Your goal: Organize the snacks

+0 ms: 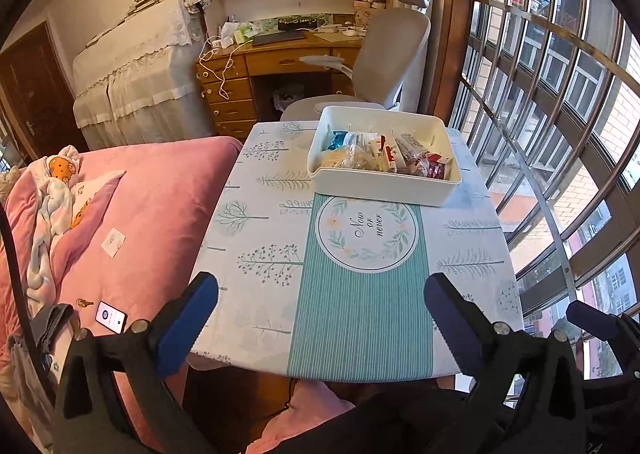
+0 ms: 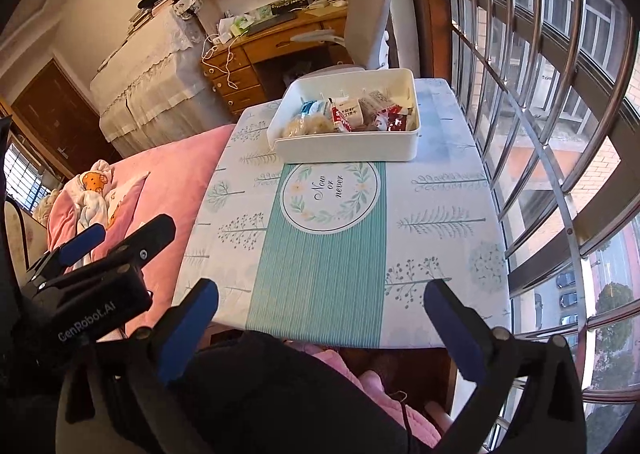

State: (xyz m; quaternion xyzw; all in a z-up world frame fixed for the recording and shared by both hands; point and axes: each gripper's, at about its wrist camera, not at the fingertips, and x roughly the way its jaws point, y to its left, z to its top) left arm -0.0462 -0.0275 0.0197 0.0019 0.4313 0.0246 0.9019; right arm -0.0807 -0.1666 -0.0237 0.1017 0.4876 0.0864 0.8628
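A white plastic bin (image 1: pixel 384 183) (image 2: pixel 348 145) stands at the far end of the small table, holding several wrapped snacks (image 1: pixel 390 157) (image 2: pixel 348 115) in red, white, blue and clear packets. My left gripper (image 1: pixel 320 294) hangs open over the table's near edge, well short of the bin, with nothing between its blue pads. My right gripper (image 2: pixel 320 298) is also open and empty over the near edge. The left gripper's body (image 2: pixel 100 278) shows at the left of the right wrist view, and one right fingertip (image 1: pixel 592 318) shows at the right edge of the left wrist view.
The table wears a cloth (image 1: pixel 360 294) (image 2: pixel 320 262) printed with trees and a teal stripe. A pink bed (image 1: pixel 152 213) with a phone (image 1: pixel 111 317) lies to the left. Barred windows (image 1: pixel 560 133) run along the right. A desk and grey chair (image 1: pixel 384 61) stand beyond the table.
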